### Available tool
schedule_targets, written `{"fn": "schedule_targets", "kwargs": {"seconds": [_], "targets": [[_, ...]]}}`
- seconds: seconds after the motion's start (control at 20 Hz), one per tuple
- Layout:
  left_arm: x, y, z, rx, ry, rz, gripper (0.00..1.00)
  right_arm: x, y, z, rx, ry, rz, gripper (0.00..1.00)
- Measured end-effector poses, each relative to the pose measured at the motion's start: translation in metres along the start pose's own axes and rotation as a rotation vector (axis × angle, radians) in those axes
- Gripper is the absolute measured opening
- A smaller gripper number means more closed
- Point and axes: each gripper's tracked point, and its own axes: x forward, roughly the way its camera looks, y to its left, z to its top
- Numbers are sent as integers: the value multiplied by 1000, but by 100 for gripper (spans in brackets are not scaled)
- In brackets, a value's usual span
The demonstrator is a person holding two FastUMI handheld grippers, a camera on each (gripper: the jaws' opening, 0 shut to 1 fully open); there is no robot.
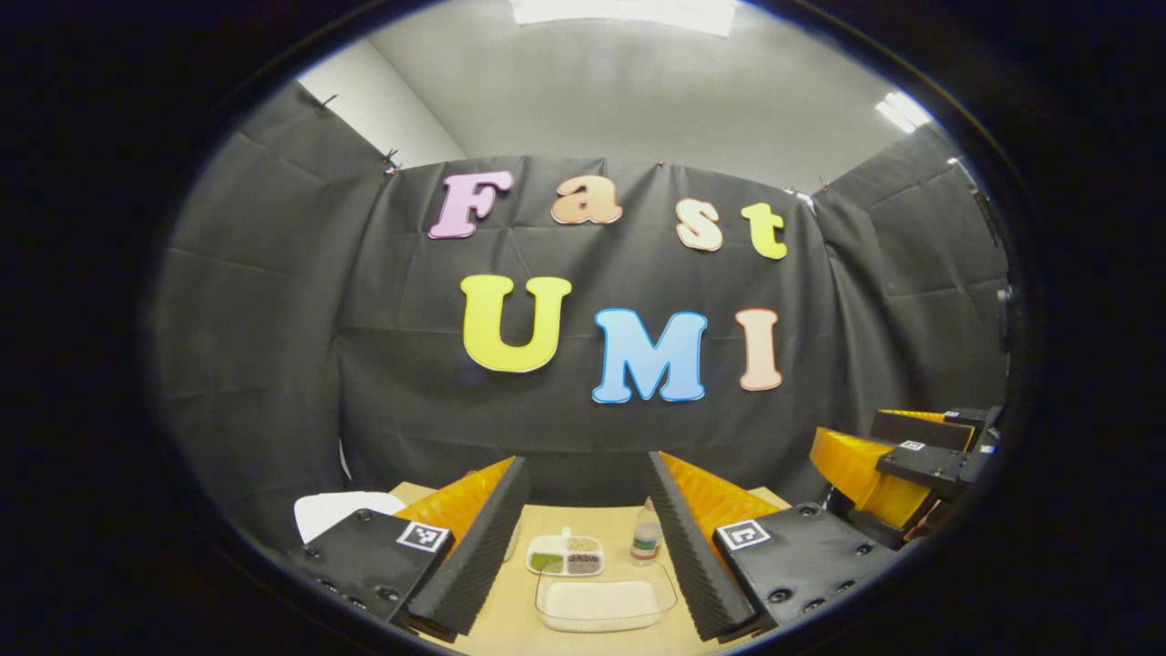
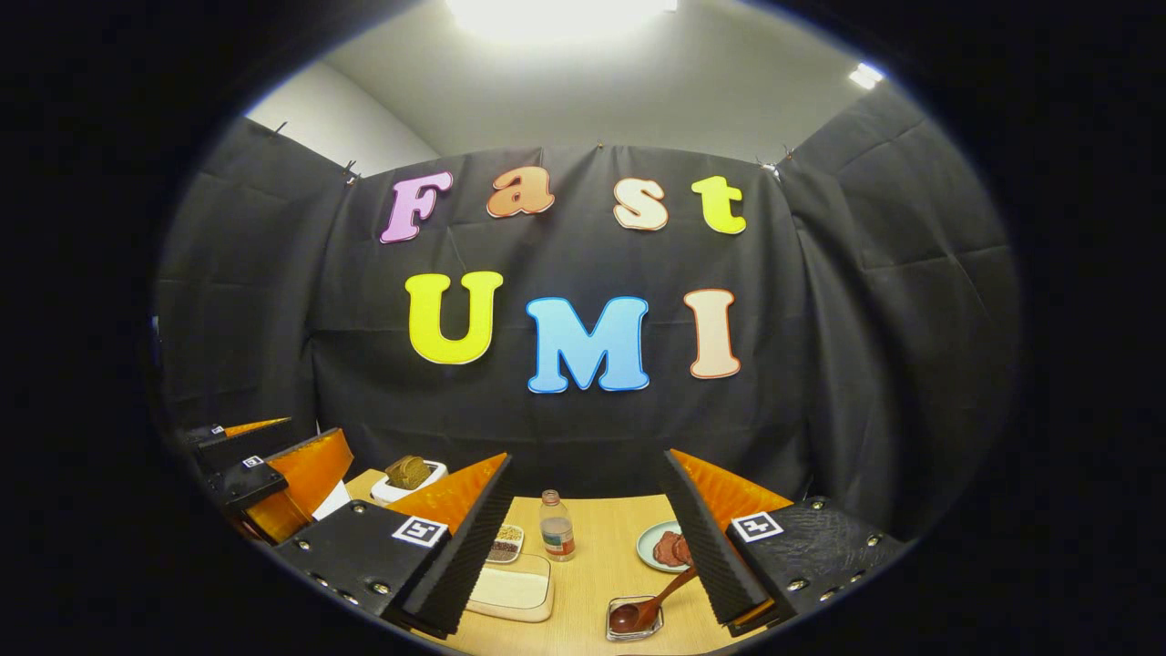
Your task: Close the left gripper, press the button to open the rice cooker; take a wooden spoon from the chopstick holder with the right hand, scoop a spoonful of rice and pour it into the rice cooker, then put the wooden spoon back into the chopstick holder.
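Both grippers hang above the tabletop (image 1: pixel 510 629), jaws spread wide and holding nothing. In the left gripper view, the left gripper (image 1: pixel 583 547) frames a clear tray of rice (image 1: pixel 601 603), a divided dish of grains (image 1: pixel 566 557) and a small bottle (image 1: pixel 646 539); the right gripper (image 1: pixel 897 474) sits off to the side. In the right gripper view, the right gripper (image 2: pixel 588 538) frames the bottle (image 2: pixel 557 526), the rice tray (image 2: pixel 510 588), a plate (image 2: pixel 654 547) and a wooden spoon (image 2: pixel 651 603) resting in a small glass dish (image 2: pixel 635 620). The left gripper (image 2: pixel 273 474) shows beside a toaster (image 2: pixel 408 478).
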Motion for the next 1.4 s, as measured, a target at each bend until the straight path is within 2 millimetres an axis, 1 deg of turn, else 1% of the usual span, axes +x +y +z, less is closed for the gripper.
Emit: {"fn": "schedule_targets", "kwargs": {"seconds": [0.05, 0.1, 0.35, 0.4, 0.45, 0.5, 0.65, 0.7, 0.75, 0.8, 0.85, 0.9, 0.95, 1.0, 1.05, 1.1, 1.25, 1.4], "targets": [[-1, 1, -3, -1, 4, -1, 92, -1, -1, -1, -3, -1, -4, 94], [0, 2, -4, -5, 6, -1, 91, 0, 0, -1, -4, -1, -4, 98], [1, 15, -13, 0, 23, 22, 92, 0, 2, -5, -17, 7, -1, 98], [3, 19, -14, 0, 27, 28, 92, 1, 3, -7, -18, 13, 1, 94], [3, 23, -18, 0, 31, 33, 92, 1, 4, -11, -17, 23, 7, 98], [5, 28, -21, 5, 35, 38, 92, 2, 7, -15, -16, 34, 18, 98], [14, 47, -41, 21, 78, 58, 89, 3, 10, -21, -18, 50, 31, 98], [18, 53, -48, 17, 94, 60, 83, 3, 10, -22, -20, 52, 34, 94], [19, 59, -56, 10, 112, 65, 86, 4, 11, -24, -22, 54, 37, 98], [20, 69, -62, -1, 135, 82, 68, 5, 11, -25, -23, 58, 37, 94], [22, 77, -71, -19, 161, 85, 51, 5, 12, -28, -23, 64, 37, 98], [27, 88, -81, -37, 193, 101, 33, 5, 13, -30, -20, 72, 37, 98], [27, 99, -94, -59, 234, 116, 19, 5, 13, -31, -12, 74, 37, 94], [26, 106, -108, -86, 276, 106, 11, 6, 14, -32, -9, 76, 37, 94], [23, 114, -119, -107, 309, 108, 8, 7, 13, -34, -11, 79, 35, 94], [21, 128, -126, -108, 332, 126, 8, 8, 14, -35, -14, 83, 33, 98], [18, 176, -150, -96, 409, 172, 8, 10, 18, -41, -10, 96, 34, 97], [13, 221, -166, -138, 473, 206, 8, 11, 23, -45, -13, 108, 37, 98]]}}
